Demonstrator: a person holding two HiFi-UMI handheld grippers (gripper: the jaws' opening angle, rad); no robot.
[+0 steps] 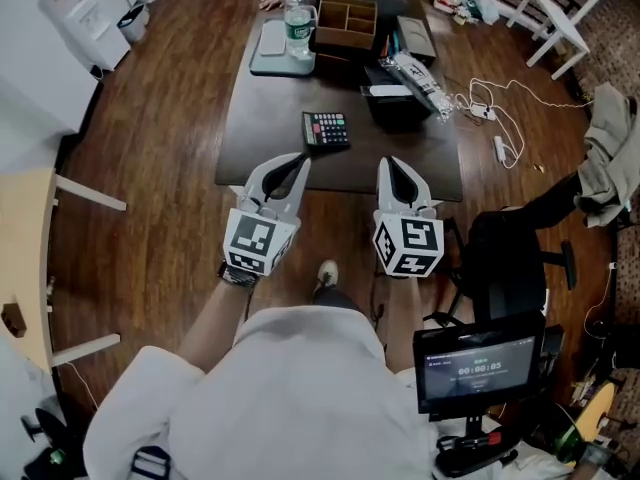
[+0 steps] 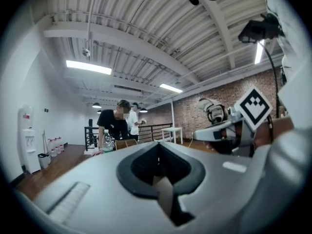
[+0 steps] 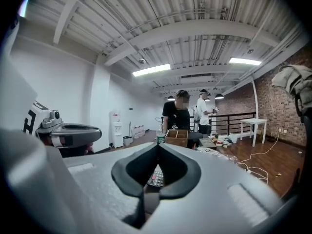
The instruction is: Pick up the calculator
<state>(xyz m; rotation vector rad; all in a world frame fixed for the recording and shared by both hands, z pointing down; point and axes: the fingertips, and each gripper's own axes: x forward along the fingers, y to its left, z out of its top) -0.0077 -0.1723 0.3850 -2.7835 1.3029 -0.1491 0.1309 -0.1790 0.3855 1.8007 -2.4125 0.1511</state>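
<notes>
Dark wood floor point(image 1: 170, 118) runs under white walls point(image 3: 73, 82) and one brick wall point(image 3: 273, 108) (strip-lit ribbed ceiling point(image 3: 195, 23) overhead).

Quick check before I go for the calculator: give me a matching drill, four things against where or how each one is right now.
1. calculator
2. water bottle
3. office chair
4. left gripper

a. on the floor, right of the table
b. jaws shut, holding nothing
c. near the table's front edge
d. far end of the table, beside the wooden box

Pairs: 1-c, 2-d, 3-a, 4-b
</notes>
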